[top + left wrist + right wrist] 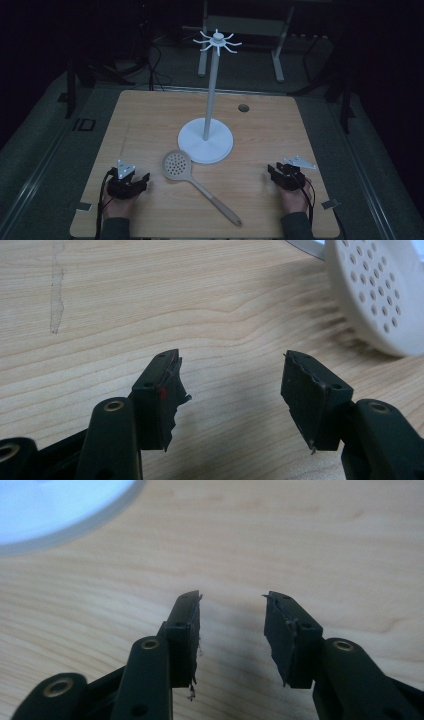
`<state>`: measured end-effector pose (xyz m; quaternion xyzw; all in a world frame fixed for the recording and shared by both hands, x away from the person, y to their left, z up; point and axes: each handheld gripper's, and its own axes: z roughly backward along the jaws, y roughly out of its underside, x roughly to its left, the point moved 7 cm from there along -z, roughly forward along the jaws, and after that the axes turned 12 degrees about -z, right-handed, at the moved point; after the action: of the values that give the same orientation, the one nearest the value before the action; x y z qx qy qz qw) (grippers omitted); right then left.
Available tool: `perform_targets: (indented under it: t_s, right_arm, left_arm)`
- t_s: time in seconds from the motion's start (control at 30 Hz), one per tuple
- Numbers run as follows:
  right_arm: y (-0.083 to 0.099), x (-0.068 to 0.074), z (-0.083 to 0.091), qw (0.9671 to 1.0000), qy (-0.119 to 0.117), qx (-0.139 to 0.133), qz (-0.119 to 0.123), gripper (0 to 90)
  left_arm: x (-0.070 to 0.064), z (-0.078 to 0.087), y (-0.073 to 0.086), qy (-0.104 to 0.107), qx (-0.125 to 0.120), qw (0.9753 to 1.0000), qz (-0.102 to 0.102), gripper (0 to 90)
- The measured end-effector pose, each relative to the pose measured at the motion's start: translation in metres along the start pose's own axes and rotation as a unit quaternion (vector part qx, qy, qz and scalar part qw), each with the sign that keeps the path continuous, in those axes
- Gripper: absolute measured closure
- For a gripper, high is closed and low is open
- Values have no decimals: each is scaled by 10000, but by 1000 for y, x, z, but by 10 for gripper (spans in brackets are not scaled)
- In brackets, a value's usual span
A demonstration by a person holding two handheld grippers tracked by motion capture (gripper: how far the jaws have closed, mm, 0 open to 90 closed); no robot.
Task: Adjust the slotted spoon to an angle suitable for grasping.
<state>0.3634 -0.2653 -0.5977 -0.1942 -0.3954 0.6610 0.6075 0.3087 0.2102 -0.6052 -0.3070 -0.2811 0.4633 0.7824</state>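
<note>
Lying flat on the desk (150, 115), a beige skimmer (176, 164) is found between the two hands, its round perforated head just beside the base of a white stand (205, 141) and its handle angled off toward the near edge, more to the right side. No contact with the skimmer is made by anything but the desk. In the left gripper view the holed head (375, 290) is seen at the top right, close ahead of the left tongs (232, 390), which are spread apart with bare wood between them, nothing gripped. In the high view those left tongs (142, 181) are rested low near the front left corner, pointed toward the skimmer head. The right tongs (272, 172) are held over by the front right, well apart from the handle, and are also parted with nothing in them; in the right gripper view (232, 630) only wood grain is framed between the jaws, with the stand's base rim (75, 520) off at the top left. The stand's pole is topped by a ring of hooks (217, 41), all of them bare.
</note>
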Motion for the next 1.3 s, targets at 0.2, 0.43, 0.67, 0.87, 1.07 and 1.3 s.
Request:
perform_targets:
  t_s: [0.2, 0.43, 0.67, 0.87, 1.07, 1.3]
  right_arm:
    - [-3, 12, 21, 9999, -104, -97, 97, 626]
    - [-6, 27, 38, 9985, -498, -78, 232, 813]
    - [-2, 39, 53, 9965, -723, -67, 405, 896]
    - [10, 64, 61, 9913, -1114, 88, 694, 898]
    - [24, 90, 67, 9850, -1471, 211, 872, 898]
    - [44, 117, 68, 9757, -1850, 445, 1087, 899]
  left_arm:
    - [-1, 1, 0, 6, 4, 10000, -24, 413]
    - [-1, 0, 0, 1, 3, 10000, -9, 413]
    - [-1, 0, 0, 6, 6, 10000, -25, 413]
    - [-1, 0, 0, 4, -2, 10000, -19, 413]
    - [-1, 0, 0, 6, -11, 10000, -10, 413]
    - [-1, 0, 0, 9, -4, 10000, -26, 413]
